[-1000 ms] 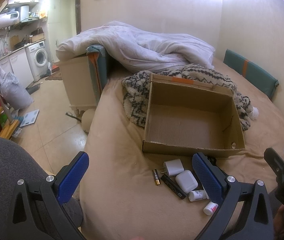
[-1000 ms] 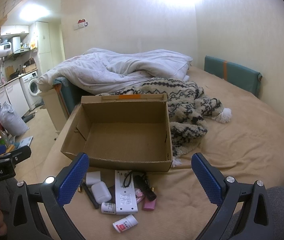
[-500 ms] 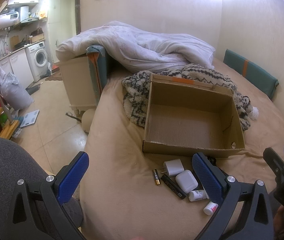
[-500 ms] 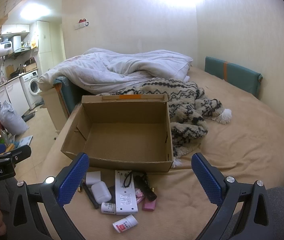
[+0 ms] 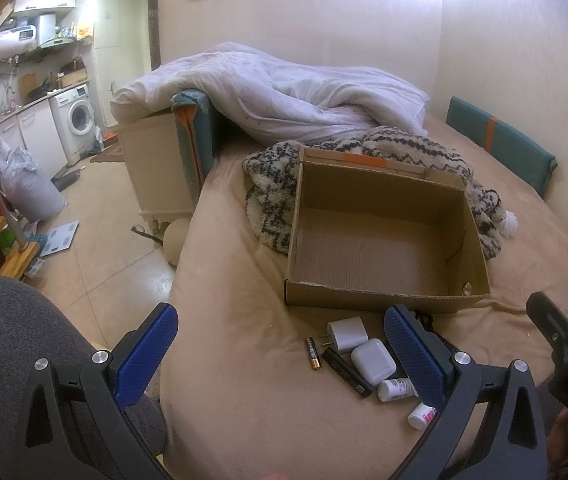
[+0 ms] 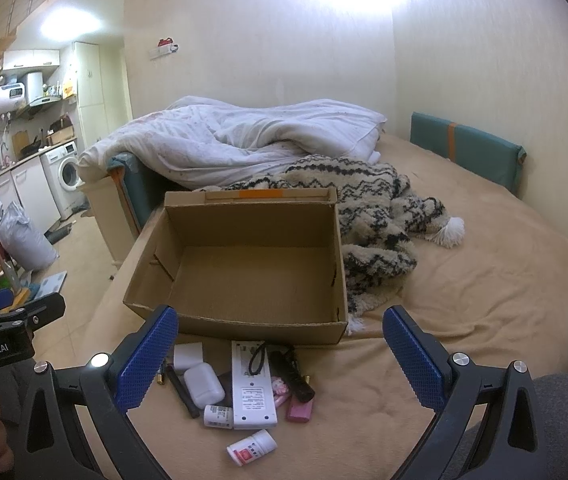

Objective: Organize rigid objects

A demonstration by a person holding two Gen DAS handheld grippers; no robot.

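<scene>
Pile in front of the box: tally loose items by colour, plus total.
White: 5 - charger, earbud case, remote, two small bottles
Black: 2 - slim stick, flashlight
Pink: 2 - pink block, a printed pink item half hidden beside the remote
Black and gold: 1 - battery
Total: 10 visible; box is empty.

Left tongs and right tongs, both spread wide, empty.
</scene>
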